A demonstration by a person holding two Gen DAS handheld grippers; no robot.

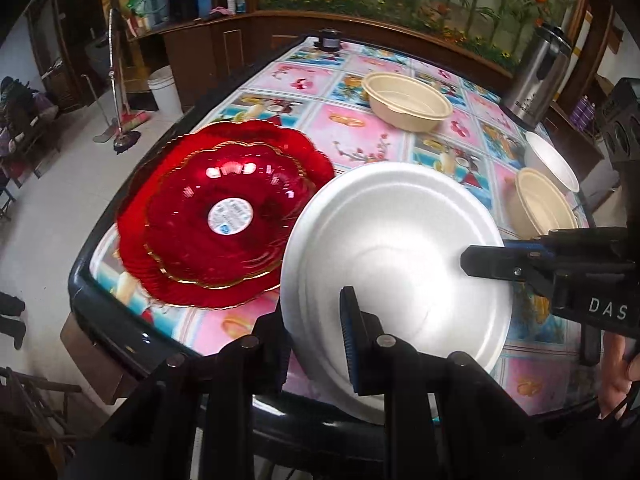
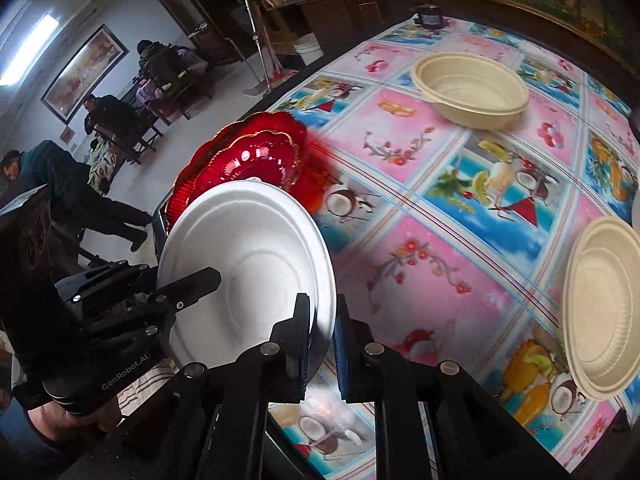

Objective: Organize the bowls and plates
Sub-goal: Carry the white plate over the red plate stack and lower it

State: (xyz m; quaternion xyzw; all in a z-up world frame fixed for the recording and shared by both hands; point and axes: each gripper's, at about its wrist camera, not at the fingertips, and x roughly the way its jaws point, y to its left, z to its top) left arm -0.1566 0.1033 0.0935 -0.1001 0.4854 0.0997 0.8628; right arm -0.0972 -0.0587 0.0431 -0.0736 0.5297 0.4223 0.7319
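Observation:
A white foam plate (image 1: 400, 248) (image 2: 256, 248) hangs tilted above the near edge of the table, held from both sides. My left gripper (image 1: 312, 312) (image 2: 192, 284) is shut on its near-left rim. My right gripper (image 2: 322, 308) (image 1: 480, 260) is shut on the opposite rim. Just beyond lie two stacked red scalloped plates (image 1: 224, 216) (image 2: 256, 160), the smaller one on top with a round sticker. One beige bowl (image 1: 408, 100) (image 2: 472, 88) sits far back. Another beige bowl (image 1: 544, 204) (image 2: 604, 308) and a white bowl (image 1: 552, 160) sit at the right.
The table has a bright patterned cloth (image 1: 360, 128) (image 2: 420, 260) and a dark rim. A steel kettle (image 1: 536, 76) stands at the far right and a small black object (image 1: 330, 40) at the far edge. A white bucket (image 1: 164, 92) and mop are on the floor at left, where people sit.

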